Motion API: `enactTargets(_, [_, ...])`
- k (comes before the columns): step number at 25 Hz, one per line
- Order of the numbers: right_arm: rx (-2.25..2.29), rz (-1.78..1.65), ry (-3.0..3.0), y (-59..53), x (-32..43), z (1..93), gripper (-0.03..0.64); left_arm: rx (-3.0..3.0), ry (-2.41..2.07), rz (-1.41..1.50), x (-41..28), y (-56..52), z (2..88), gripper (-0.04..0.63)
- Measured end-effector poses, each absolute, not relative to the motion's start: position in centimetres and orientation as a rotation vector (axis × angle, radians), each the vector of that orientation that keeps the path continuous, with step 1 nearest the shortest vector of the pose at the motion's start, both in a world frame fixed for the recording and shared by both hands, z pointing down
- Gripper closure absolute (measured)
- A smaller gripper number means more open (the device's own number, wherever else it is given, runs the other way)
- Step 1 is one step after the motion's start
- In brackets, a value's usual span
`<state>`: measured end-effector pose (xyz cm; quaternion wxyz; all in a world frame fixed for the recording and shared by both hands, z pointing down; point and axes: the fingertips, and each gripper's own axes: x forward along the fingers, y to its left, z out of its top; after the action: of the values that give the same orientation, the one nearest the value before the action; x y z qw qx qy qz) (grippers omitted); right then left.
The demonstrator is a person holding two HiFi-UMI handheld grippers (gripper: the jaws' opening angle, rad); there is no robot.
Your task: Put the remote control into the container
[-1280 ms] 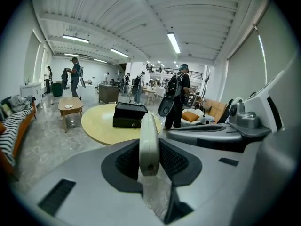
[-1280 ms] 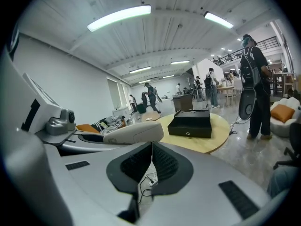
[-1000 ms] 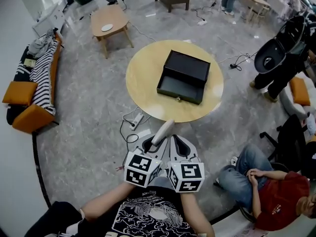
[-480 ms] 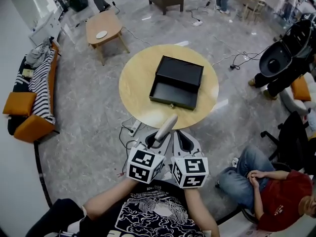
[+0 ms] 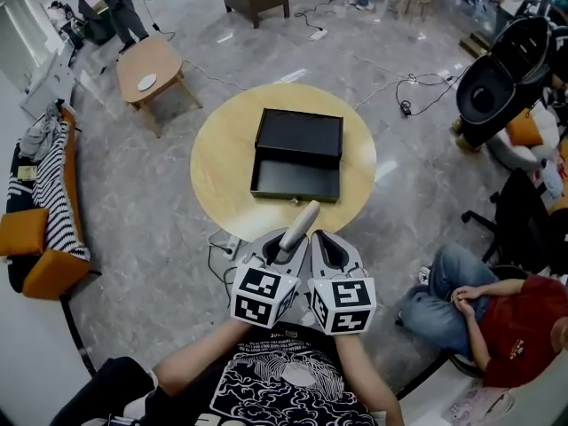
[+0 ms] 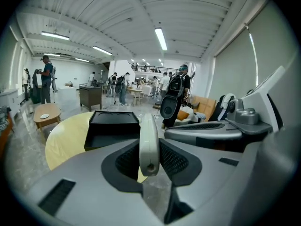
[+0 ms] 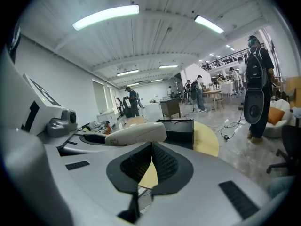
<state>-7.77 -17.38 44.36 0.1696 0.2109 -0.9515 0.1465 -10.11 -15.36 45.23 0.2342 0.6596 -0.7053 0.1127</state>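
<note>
A pale, slim remote control [image 5: 298, 228] points toward the round yellow table [image 5: 217, 162], and my left gripper [image 5: 282, 243] is shut on it. In the left gripper view the remote control [image 6: 149, 142] stands on edge between the jaws. A black container [image 5: 297, 153] lies open on the table, its lid flat behind the tray. That container [image 6: 113, 126] is ahead of the remote control. My right gripper [image 5: 325, 240] sits beside the left one, shut on nothing. From the right gripper [image 7: 151, 158] the remote control [image 7: 136, 133] shows at the left, with the container [image 7: 178, 127] beyond.
A power strip and cables [image 5: 222, 245] lie on the floor between me and the table. A seated person [image 5: 484, 322] is at the right. A small wooden table [image 5: 151, 65] and a striped sofa [image 5: 49, 193] stand at the left. A black domed chair [image 5: 493, 82] is at the right.
The table and container have drawn nearer and shifted left in the head view. Both grippers stay side by side, and the left one still holds the remote control.
</note>
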Motion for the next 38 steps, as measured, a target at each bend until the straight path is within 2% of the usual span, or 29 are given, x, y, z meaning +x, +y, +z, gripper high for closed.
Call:
enactTargets(19, [0.886, 0.516, -2.619, -22.4, -19.3, 45.8, 0.592, 2.097, -1.678, 0.542, -22.7, -20.9, 47.5, 0.489])
enactTargets(29, [1.061, 0.614, -2.558, -26.3, -21.5, 47.5, 0.592, 2.262, -1.488, 0.792, -25.8, -25.7, 50.5, 0.489])
enactTargets(38, [1.239, 0.712, -2.486, -29.4, -22.3, 49.2, 0.592, 2.369, -1.273, 0.893, -26.0, -29.5, 53.2, 0.489])
